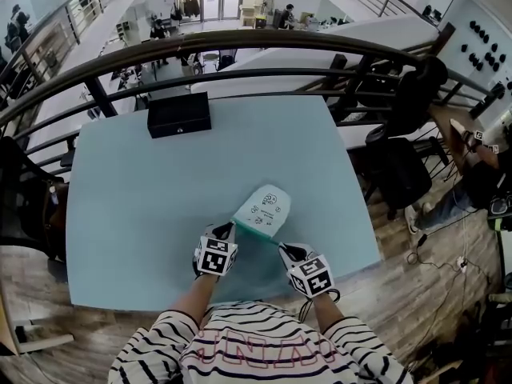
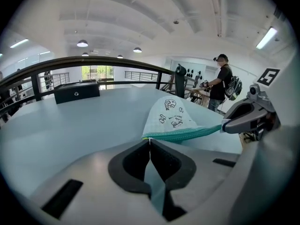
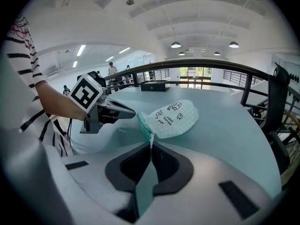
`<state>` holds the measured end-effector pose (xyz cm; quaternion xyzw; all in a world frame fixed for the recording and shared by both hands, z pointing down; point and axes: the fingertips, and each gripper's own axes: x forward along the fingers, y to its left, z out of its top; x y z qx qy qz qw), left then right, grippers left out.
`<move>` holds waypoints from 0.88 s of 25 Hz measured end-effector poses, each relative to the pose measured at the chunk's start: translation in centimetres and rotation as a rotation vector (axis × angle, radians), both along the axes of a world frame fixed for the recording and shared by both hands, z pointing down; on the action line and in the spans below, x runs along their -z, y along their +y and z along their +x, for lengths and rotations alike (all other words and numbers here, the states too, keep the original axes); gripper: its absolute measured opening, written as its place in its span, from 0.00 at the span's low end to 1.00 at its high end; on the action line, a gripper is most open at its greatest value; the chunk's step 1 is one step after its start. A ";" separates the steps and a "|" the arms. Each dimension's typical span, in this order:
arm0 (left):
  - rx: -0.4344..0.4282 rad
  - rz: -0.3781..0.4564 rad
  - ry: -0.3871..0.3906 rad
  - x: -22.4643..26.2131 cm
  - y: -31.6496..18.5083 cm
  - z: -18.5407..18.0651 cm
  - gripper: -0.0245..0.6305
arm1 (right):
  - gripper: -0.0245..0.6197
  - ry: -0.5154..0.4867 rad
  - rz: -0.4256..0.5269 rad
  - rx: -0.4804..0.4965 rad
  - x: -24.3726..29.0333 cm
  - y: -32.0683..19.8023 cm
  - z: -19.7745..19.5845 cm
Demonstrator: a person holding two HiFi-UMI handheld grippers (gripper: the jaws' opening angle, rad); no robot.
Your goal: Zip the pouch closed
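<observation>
The pouch (image 1: pixel 264 208), pale mint with small black doodles and a teal zipper edge (image 2: pixel 187 135), sits at the near middle of the light blue tabletop (image 1: pixel 144 214). Its long axis runs away from the person and a little to the right. The rounded end points toward the far side, and the zipper edge faces the person, stretched crosswise between the two tools. The left hand-held gripper (image 1: pixel 230 229) meets that edge at its left end, jaws pressed together on the corner of the fabric. The right hand-held gripper (image 1: pixel 282 248) is at the right end, jaws pinched together on a thin white tab (image 3: pixel 151 142) that hangs from the teal edge (it may be the zip pull, but it is too small to tell). The pouch therefore lies just beyond both sets of jaws, touching each. A black box (image 1: pixel 179 114) stands at the far left of the tabletop, well apart from the pouch. A dark curved railing (image 1: pixel 240 45) runs behind the tabletop, and a dark chair (image 1: pixel 396 170) stands off its right side. In the left gripper view a person (image 2: pixel 220 81) stands in the background. The wearer's striped sleeves (image 1: pixel 160 346) show at the bottom of the head view.
</observation>
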<state>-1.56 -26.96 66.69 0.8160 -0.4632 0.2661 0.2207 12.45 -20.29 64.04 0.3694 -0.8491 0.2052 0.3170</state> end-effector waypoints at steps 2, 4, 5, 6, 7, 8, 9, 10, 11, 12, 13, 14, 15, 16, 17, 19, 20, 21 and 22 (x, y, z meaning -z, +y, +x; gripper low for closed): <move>-0.013 0.014 -0.014 -0.3 -0.2 -0.2 0.08 | 0.09 -0.001 -0.002 -0.004 -0.4 0.0 -0.3; -0.022 0.020 -0.020 -0.4 -0.3 -0.3 0.08 | 0.10 -0.004 0.001 -0.011 -0.5 0.0 -0.4; -0.026 0.018 -0.021 -0.5 -0.3 -0.2 0.08 | 0.10 -0.005 0.004 -0.018 -0.5 0.0 -0.4; -0.028 0.012 -0.022 -0.5 -0.2 -0.2 0.08 | 0.10 -0.006 0.008 -0.028 -0.5 -0.1 -0.3; -0.026 0.004 -0.022 -0.5 0.0 -0.2 0.08 | 0.10 -0.007 0.012 -0.041 -0.4 -0.2 -0.2; -0.020 -0.004 -0.024 -0.5 0.1 -0.4 0.08 | 0.10 -0.009 0.015 -0.056 -0.4 -0.3 0.0; -0.014 -0.008 -0.026 -0.4 0.2 -0.6 0.08 | 0.10 -0.013 0.017 -0.072 -0.3 -0.4 0.1; -0.010 -0.008 -0.026 -0.3 0.3 -0.8 0.08 | 0.10 -0.019 0.019 -0.089 -0.2 -0.4 0.3; -0.008 -0.005 -0.025 -0.2 0.3 -1.0 0.08 | 0.10 -0.030 0.022 -0.106 -0.1 -0.5 0.4; -0.008 0.001 -0.023 0.0 0.4 -1.2 0.08 | 0.10 -0.043 0.026 -0.123 0.2 -0.6 0.6; -0.005 0.007 -0.020 0.2 0.5 -1.4 0.08 | 0.10 -0.059 0.031 -0.138 0.4 -0.6 0.7; 0.000 0.010 -0.018 0.4 0.6 -1.6 0.08 | 0.10 -0.076 0.038 -0.151 0.7 -0.7 0.8; 0.007 0.012 -0.014 0.7 0.8 -1.8 0.08 | 0.10 -0.098 0.047 -0.165 1.1 -0.8 0.8; 0.013 0.017 -0.008 1.1 1.0 -1.9 0.08 | 0.10 -0.121 0.056 -0.178 1.5 -0.9 0.9; 0.016 0.026 -0.002 1.6 1.1 -2.0 0.08 | 0.10 -0.144 0.064 -0.191 2.0 -1.0 0.9; 0.014 0.052 0.008 2.7 1.5 -2.1 0.08 | 0.10 -0.177 0.082 -0.209 2.9 -1.0 1.0; 0.012 0.066 0.012 3.3 1.7 -2.2 0.08 | 0.10 -0.189 0.090 -0.214 3.4 -0.9 1.0; 0.011 0.080 0.016 3.9 2.0 -2.2 0.08 | 0.10 -0.200 0.099 -0.218 3.9 -0.9 0.9; 0.012 0.095 0.023 4.5 2.3 -2.3 0.08 | 0.10 -0.212 0.108 -0.221 4.4 -0.8 0.9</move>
